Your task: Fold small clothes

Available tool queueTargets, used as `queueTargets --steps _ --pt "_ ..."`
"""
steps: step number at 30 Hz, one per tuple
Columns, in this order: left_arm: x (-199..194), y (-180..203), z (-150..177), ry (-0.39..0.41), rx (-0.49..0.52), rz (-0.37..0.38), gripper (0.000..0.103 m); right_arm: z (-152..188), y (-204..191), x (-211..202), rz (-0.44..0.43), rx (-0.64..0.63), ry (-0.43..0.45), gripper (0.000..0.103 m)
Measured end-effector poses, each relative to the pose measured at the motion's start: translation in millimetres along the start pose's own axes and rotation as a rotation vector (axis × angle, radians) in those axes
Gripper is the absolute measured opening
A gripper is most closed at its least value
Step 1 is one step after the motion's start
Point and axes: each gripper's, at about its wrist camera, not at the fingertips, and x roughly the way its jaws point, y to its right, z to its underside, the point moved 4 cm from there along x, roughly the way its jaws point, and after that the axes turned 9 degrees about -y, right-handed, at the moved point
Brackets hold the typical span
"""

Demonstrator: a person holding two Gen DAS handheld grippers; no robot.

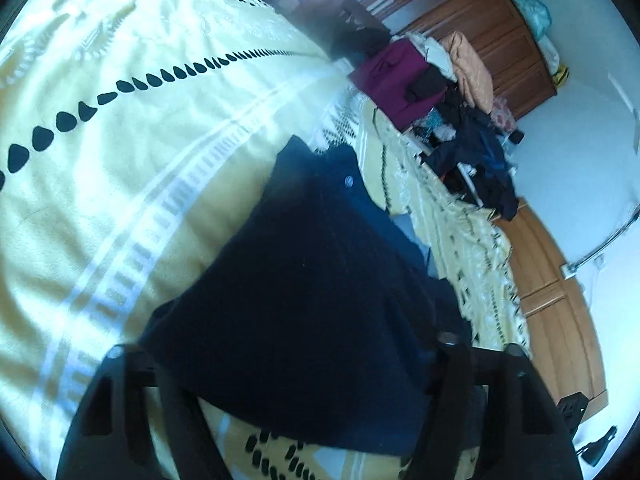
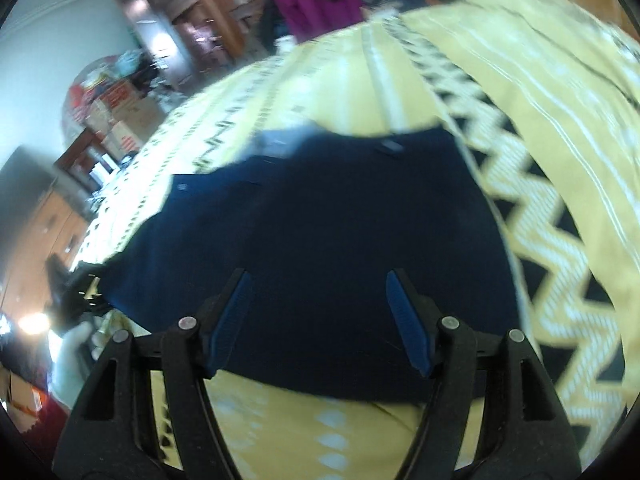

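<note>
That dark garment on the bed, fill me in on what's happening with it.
A person is working with two hand-held grippers on a navy garment spread on a yellow patterned bedspread. The right gripper is open, fingers over the cloth's near edge, gripping nothing. The left gripper is also over the garment; its fingertips are hidden by dark cloth, so its grip is unclear. A pile of other clothes sits beyond the bed.

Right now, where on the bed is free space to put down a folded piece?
Bare yellow bedspread lies wide open beside the dark blue garment, up to the black teardrop line. In the right wrist view, a bare strip lies below the garment's near edge. The clothes pile at the bed's far edge is crowded.
</note>
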Motion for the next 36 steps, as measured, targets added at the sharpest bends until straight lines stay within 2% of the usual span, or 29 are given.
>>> queueTargets --steps 1,2,3,5,6,8,9,10,11,12,13,15,16,19,20,22,23,24,27,28,30,33,36 --pt "1 -2 -2 0.005 -0.012 0.017 0.057 -11 -17 4 -0.023 -0.033 0.002 0.069" --pt "0 -4 -3 0.011 -0.021 0.043 0.046 -17 -28 8 -0.037 -0.051 0.000 0.069" --pt "0 -3 -5 0.012 -0.020 0.058 0.031 -27 -44 15 -0.061 -0.078 -0.008 0.069" --pt "-3 5 -7 0.030 0.025 0.054 0.021 -47 -77 31 -0.105 -0.141 -0.028 0.069" --pt "-3 13 -8 0.036 0.055 0.048 0.021 -61 -99 42 -0.136 -0.176 -0.044 0.069" --pt "-6 39 -7 0.048 0.177 0.014 0.021 -83 -133 62 -0.200 -0.222 -0.079 0.070" --pt "-7 50 -6 0.050 0.231 0.002 0.021 -96 -152 76 -0.239 -0.244 -0.118 0.073" --pt "-7 58 -5 0.049 0.268 -0.002 0.021 -111 -172 91 -0.251 -0.265 -0.154 0.074" --pt "-6 70 -4 0.051 0.322 -0.016 0.021 -121 -186 103 -0.256 -0.287 -0.178 0.079" --pt "-6 76 -3 0.053 0.356 -0.026 0.021 -130 -205 118 -0.279 -0.319 -0.228 0.085" --pt "-5 86 0 0.055 0.398 -0.038 0.021 -139 -224 136 -0.291 -0.341 -0.289 0.085" --pt "-4 101 4 0.055 0.474 -0.053 0.021 -150 -249 162 -0.305 -0.361 -0.374 0.087" --pt "-4 108 8 0.056 0.509 -0.059 0.021 -150 -265 182 -0.305 -0.384 -0.462 0.087" --pt "2 134 18 0.052 0.618 -0.062 0.021 -136 -278 226 -0.206 -0.441 -0.613 0.087" --pt "6 143 21 0.050 0.648 -0.062 0.022 -131 -277 234 -0.178 -0.448 -0.634 0.083" --pt "11 154 25 0.038 0.691 -0.047 0.021 -123 -267 246 -0.117 -0.469 -0.637 0.046" --pt "15 159 26 0.027 0.701 -0.039 0.022 -123 -261 245 -0.129 -0.442 -0.625 0.027" --pt "16 160 29 0.020 0.708 -0.034 0.021 -125 -252 238 -0.169 -0.391 -0.593 0.021" --pt "17 171 32 -0.009 0.730 0.010 0.021 -131 -219 195 -0.238 -0.314 -0.442 0.013" --pt "17 180 36 -0.020 0.758 0.028 0.021 -133 -202 174 -0.273 -0.270 -0.389 0.012" --pt "18 210 52 -0.051 0.840 0.083 0.021 -137 -165 133 -0.288 -0.211 -0.296 0.011" --pt "31 263 90 -0.128 0.976 0.176 0.022 -135 -104 87 -0.271 -0.151 -0.218 0.010" --pt "54 304 125 -0.213 1.053 0.248 0.022 -129 -41 50 -0.277 -0.076 -0.170 0.010"
